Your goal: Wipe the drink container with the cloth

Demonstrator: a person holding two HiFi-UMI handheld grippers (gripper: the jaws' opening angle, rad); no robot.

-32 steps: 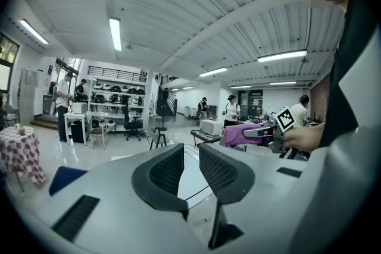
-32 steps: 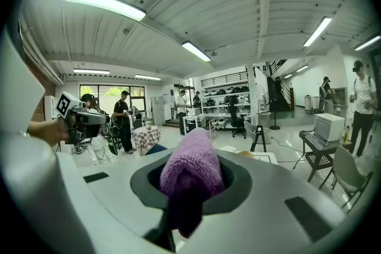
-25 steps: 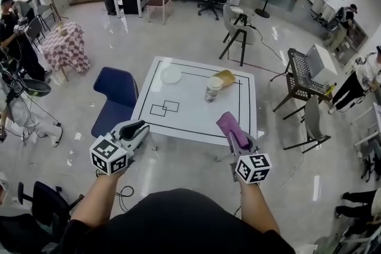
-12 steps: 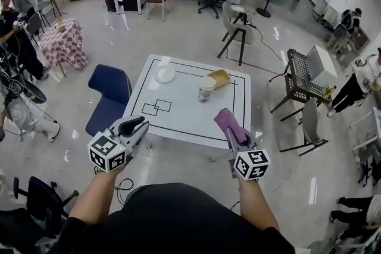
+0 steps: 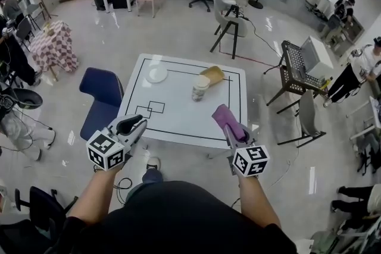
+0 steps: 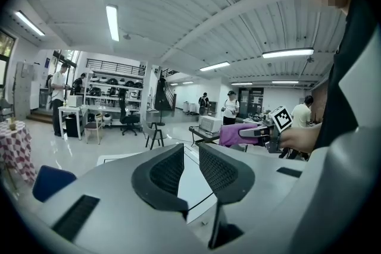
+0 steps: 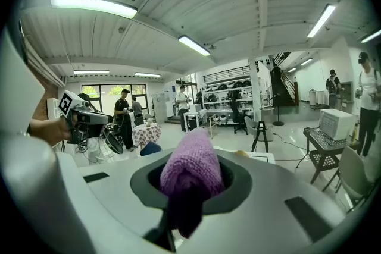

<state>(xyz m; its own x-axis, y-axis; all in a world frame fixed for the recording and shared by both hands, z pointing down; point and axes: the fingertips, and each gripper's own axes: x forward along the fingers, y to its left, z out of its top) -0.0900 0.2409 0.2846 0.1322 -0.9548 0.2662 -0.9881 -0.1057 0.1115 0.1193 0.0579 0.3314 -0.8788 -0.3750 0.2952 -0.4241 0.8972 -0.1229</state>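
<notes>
Step in hand, as I read it: the approach. Cloth is gripped, wiping not begun.

- Cup (image 5: 200,87) stands upright on the far-right part of the table (image 5: 172,122), well apart from both grippers. Nothing touches it.
- Right gripper (image 5: 235,135): jaws clamped on the purple cloth (image 5: 224,118), which is bunched into a roll and sticks out past the tips. It hangs over the table's near edge, right side.
- Left gripper (image 5: 138,124): jaws drawn together to a thin slit, nothing in them. It hangs at the table's near-left corner.

Next move calls for, by my judgement: carry both grippers in over the table. The left jaws must spread wide enough to take the cup's wall and steady it (a light cup would likely slide or tip under a one-sided rub). Then lay the cloth roll against the cup's side and stroke it. Risk: knocking the tan item just behind the cup.

Count:
- cups: one
- cloths: one
- grippers: two
- tables in use: one, marked with black lines
- plates: one (image 5: 157,74), white, far-left on the table
- tan item (image 5: 212,74): one, lying just beside the cup; possibly a tipped paper cup or a bag, too small to tell
- blue chair (image 5: 101,89): one, at the table's left side
</notes>
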